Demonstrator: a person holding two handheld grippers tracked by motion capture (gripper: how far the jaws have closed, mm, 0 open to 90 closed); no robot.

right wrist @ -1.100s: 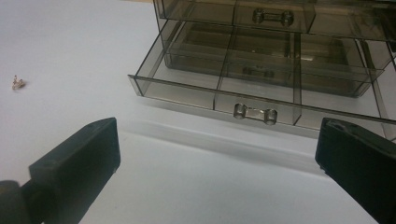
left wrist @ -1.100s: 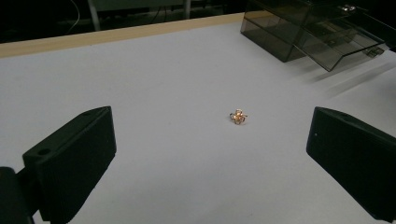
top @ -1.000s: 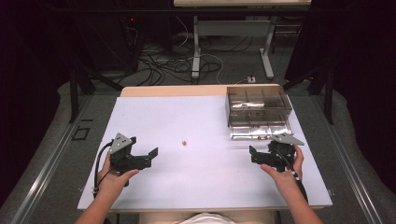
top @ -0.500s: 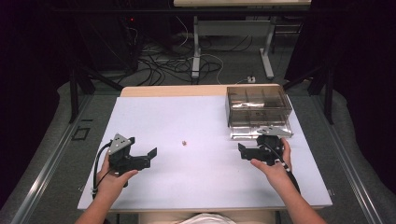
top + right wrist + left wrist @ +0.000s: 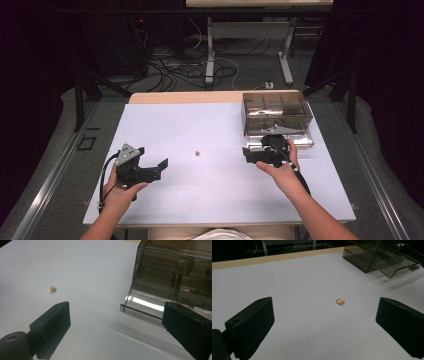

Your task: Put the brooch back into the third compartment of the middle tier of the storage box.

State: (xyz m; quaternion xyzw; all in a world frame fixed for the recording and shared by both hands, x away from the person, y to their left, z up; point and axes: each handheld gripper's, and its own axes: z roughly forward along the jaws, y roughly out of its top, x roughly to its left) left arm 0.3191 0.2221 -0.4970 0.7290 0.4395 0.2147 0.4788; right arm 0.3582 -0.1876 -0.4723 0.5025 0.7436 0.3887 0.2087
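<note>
A small gold trinket (image 5: 198,153) lies on the bench (image 5: 215,195); left tongs (image 5: 161,169) and right tongs (image 5: 248,154) flank it, both wide open, empty.

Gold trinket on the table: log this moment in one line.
gold trinket: loose on white table | left tongs: open, aimed at it | right tongs: open, beside smoky drawer box, bottom drawer out

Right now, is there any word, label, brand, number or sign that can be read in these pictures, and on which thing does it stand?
There is no readable text.
The left gripper and the right gripper: plain black, no marking.
The smoked clear drawer box: no label.
The small golden ornament: no lettering.
The white table top: bare, nothing printed.
</note>
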